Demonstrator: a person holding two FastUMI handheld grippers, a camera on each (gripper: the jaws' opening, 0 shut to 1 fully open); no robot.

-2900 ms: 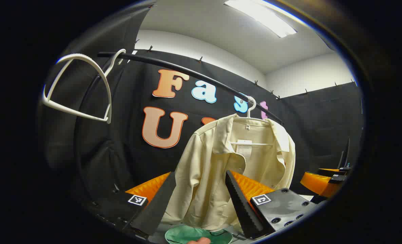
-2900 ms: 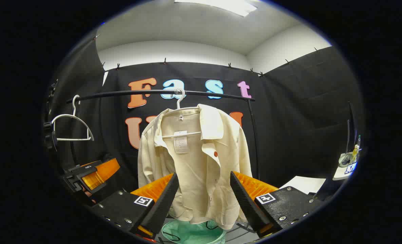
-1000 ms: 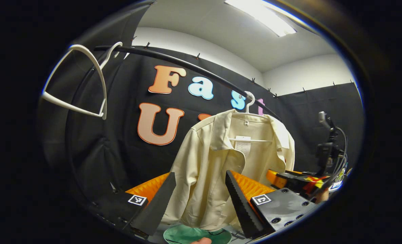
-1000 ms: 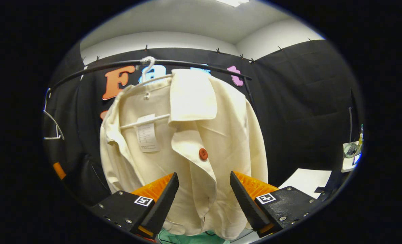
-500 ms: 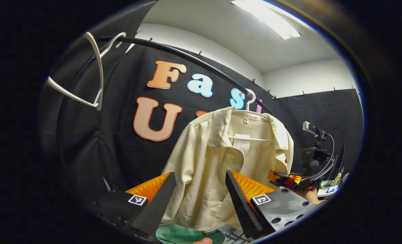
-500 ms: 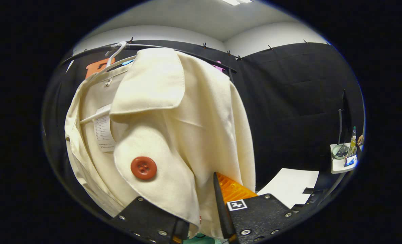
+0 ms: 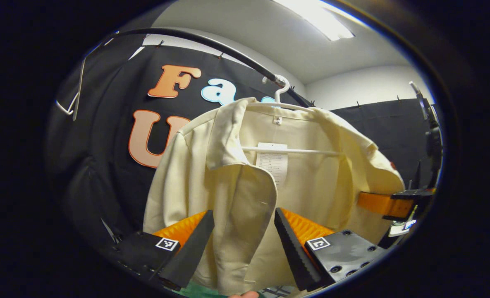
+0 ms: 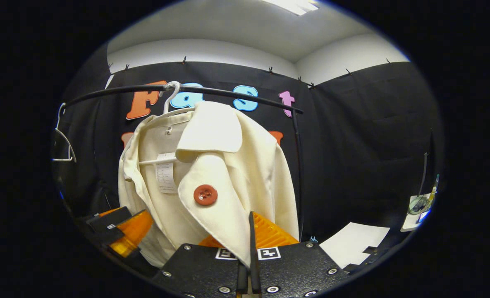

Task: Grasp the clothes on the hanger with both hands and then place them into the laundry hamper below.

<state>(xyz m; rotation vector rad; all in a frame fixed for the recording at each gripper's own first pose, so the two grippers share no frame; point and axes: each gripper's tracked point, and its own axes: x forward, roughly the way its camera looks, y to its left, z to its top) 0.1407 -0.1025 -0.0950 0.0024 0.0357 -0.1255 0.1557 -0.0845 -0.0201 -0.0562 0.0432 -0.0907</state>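
Observation:
A cream jacket (image 7: 311, 182) with a red button (image 8: 205, 194) hangs on a white hanger (image 7: 286, 151) from the black rail (image 7: 228, 51). My left gripper (image 7: 243, 215) is open, and the jacket's left front panel hangs between its fingers, close up. In the right gripper view, my right gripper (image 8: 250, 219) is shut on the jacket's (image 8: 249, 165) right front edge, below the button. The right gripper's orange finger (image 7: 377, 205) shows against the jacket's far side in the left gripper view. A sliver of the green hamper (image 7: 195, 291) shows below the hem.
An empty white hanger (image 8: 63, 140) hangs at the rail's left end. The rail's upright post (image 8: 298, 174) stands just right of the jacket. A white sheet (image 8: 352, 244) and a small shelf with a bottle (image 8: 420, 205) lie to the right.
My right gripper has gone from open to shut on the jacket's front edge and drawn back a little. My left gripper has moved in closer, so the jacket looms larger between its fingers.

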